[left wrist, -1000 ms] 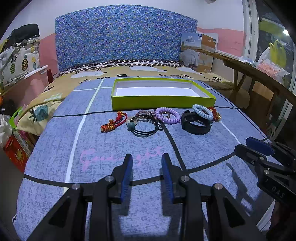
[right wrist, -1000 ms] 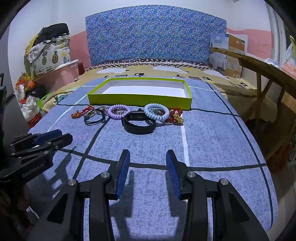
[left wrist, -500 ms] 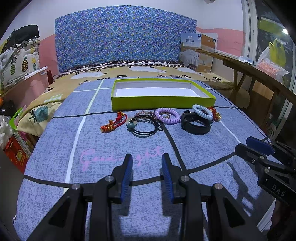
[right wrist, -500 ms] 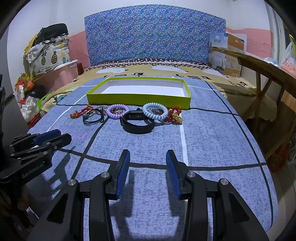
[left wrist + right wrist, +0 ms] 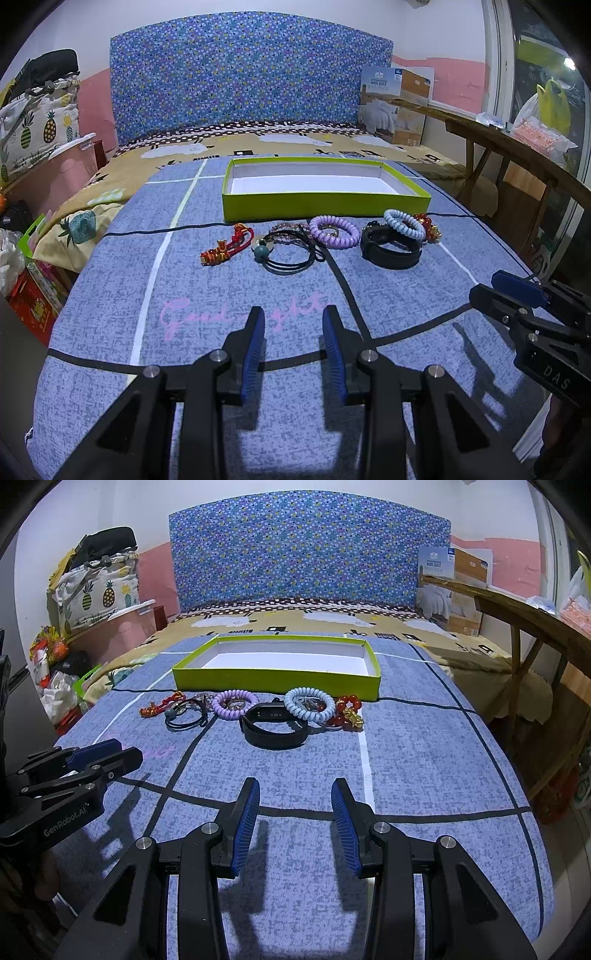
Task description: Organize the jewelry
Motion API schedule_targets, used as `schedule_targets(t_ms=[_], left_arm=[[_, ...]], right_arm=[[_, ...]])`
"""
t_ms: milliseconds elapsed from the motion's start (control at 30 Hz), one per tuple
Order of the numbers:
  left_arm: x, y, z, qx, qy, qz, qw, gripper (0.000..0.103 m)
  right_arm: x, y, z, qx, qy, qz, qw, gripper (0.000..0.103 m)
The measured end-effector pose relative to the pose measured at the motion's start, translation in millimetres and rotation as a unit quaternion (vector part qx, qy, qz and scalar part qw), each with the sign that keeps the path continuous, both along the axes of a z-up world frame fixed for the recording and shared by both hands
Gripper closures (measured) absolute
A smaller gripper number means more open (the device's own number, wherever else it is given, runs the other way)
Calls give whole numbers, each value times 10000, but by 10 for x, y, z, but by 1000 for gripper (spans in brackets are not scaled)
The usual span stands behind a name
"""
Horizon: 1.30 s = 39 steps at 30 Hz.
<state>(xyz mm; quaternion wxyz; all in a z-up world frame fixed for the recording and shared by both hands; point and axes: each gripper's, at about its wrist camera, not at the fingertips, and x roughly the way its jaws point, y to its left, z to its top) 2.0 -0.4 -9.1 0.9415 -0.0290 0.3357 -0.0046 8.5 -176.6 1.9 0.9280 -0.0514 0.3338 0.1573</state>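
Row of jewelry laid on a blue bed cover (image 5: pixel 388 295), directly in front of the near wall of a lime-green box (image 5: pixel 325 206) with a white inside. From the left: a red and gold knotted charm (image 5: pixel 225 247); a black cord necklace (image 5: pixel 291 254) with a round teal bead, coiled in loose loops; a lilac spiral band (image 5: pixel 334 232); a black wristband (image 5: pixel 275 727) showing a dark screen; a pale blue spiral band (image 5: pixel 309 704) resting on the wristband's far edge; a red bead bracelet (image 5: pixel 347 710) with a small gold figure. A string of small brownish beads lies behind the cord necklace, too tangled and small to make out. Something metallic sits inside each spiral band, unclear. The red bracelet is partly hidden behind the blue band in the left wrist view. Left tongs (image 5: pixel 293 345): blue pads apart, nothing between them, above the cover near pink script lettering, well short of the row. Right tongs (image 5: pixel 294 821): apart, empty, likewise short of the row. A wooden bench (image 5: pixel 524 616) stands to the right of the bed.
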Motion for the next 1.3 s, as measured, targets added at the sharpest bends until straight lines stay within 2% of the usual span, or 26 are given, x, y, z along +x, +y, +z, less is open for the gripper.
schedule_targets(t_ms=[1300], left_arm=[[-7,6,6,0,3,4,10000,69]], right_arm=[[2,-1,8,0,1,1,10000,62]])
